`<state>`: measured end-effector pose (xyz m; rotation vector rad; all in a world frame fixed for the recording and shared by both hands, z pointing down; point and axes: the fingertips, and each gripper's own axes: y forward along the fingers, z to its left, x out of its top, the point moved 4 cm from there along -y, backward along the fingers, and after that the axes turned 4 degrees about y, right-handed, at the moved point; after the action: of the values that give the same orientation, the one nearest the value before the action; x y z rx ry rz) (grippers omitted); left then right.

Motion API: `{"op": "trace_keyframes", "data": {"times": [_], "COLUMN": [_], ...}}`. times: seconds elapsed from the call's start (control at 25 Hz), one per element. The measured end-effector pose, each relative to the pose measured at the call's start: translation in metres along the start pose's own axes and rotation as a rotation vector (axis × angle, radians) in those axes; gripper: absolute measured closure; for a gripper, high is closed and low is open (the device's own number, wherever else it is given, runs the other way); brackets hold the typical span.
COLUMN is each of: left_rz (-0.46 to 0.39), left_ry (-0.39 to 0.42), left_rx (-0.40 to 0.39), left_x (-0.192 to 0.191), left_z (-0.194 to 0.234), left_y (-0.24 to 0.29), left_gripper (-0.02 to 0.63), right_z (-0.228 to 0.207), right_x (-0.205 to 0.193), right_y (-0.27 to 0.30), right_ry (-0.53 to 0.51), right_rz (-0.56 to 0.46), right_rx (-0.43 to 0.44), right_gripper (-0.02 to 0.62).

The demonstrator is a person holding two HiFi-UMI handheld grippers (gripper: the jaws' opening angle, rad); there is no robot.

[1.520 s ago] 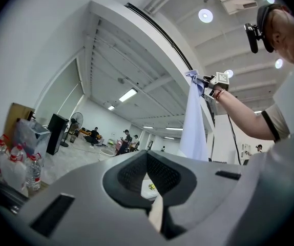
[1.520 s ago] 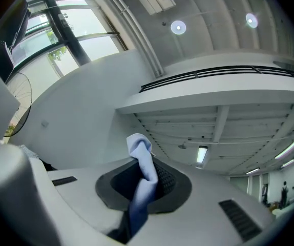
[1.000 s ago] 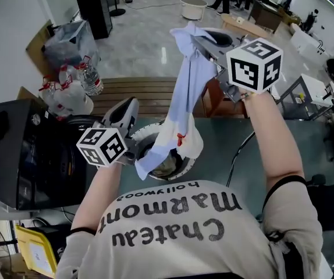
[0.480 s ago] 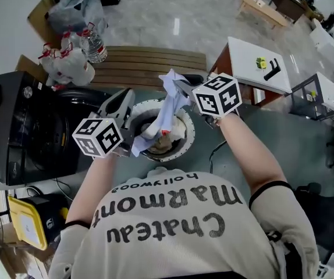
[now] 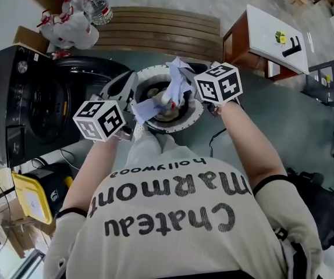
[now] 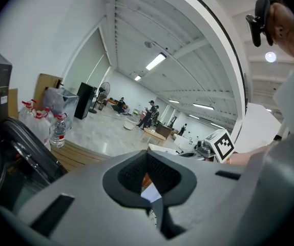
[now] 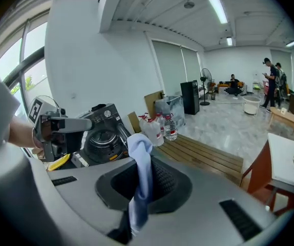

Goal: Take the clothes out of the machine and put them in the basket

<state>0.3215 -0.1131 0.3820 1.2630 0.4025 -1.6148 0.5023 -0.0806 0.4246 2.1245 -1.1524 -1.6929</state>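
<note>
1. The black washing machine (image 5: 27,109) fills the left of the head view, seen from above. Only the right gripper view shows its round door and top dial face-on.
2. The person's shirt (image 5: 173,214) covers the lower head view. Its print reads "Chateau Marmont hollywood", upside down.
3. The grey-green floor (image 5: 272,115) lies open to the right of the basket. A slatted wooden bench (image 5: 155,31) borders the far side, and a white table (image 5: 269,34) stands at upper right. Far-off people (image 7: 268,83) show only in the two gripper views.
4. The round white basket (image 5: 195,112) sits on the floor near the machine, between both forearms. Other clothes (image 5: 168,116) lie inside. Neither gripper view shows it plainly.
5. The pale blue garment (image 5: 170,89) is strung between the two grippers, directly over the basket's opening.
6. The right gripper (image 5: 184,74) has its jaws pressed together on the garment's upper end. Its own view shows blue cloth rising out of the pinch.
7. The left gripper (image 5: 133,104) has its jaws closed, pinching the lower end. Its own view gives only a pale sliver in the slit.
8. Water bottles (image 5: 91,10) with red caps stand at the bench's left end.
9. The marker cubes (image 5: 100,120) carry black-and-white squares and no legible words.
</note>
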Motion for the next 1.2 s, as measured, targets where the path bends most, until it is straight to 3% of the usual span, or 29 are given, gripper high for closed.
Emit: {"op": "trace_keyframes", "data": {"times": [0.4, 0.8, 1.04, 1.2], "left_rz": [0.147, 0.242, 0.289, 0.316], "left_ry": [0.032, 0.082, 0.142, 0.141], "left_rx": [-0.08, -0.17, -0.226, -0.24], "left_x": [-0.016, -0.015, -0.022, -0.035], "left_z": [0.037, 0.09, 0.103, 0.108], "left_y": [0.029, 0.041, 0.049, 0.05], "left_gripper": [0.598, 0.598, 0.598, 0.598], "right_z": [-0.012, -0.002, 0.0, 0.004], "right_x": [-0.033, -0.069, -0.091, -0.11], "right_y": [0.04, 0.084, 0.1, 0.109], "right_ry": [0.124, 0.198, 0.282, 0.32], "right_rz": [0.09, 0.178, 0.183, 0.2], "right_rx": [-0.089, -0.192, -0.251, -0.264], "right_gripper": [0.555, 0.555, 0.555, 0.555]}}
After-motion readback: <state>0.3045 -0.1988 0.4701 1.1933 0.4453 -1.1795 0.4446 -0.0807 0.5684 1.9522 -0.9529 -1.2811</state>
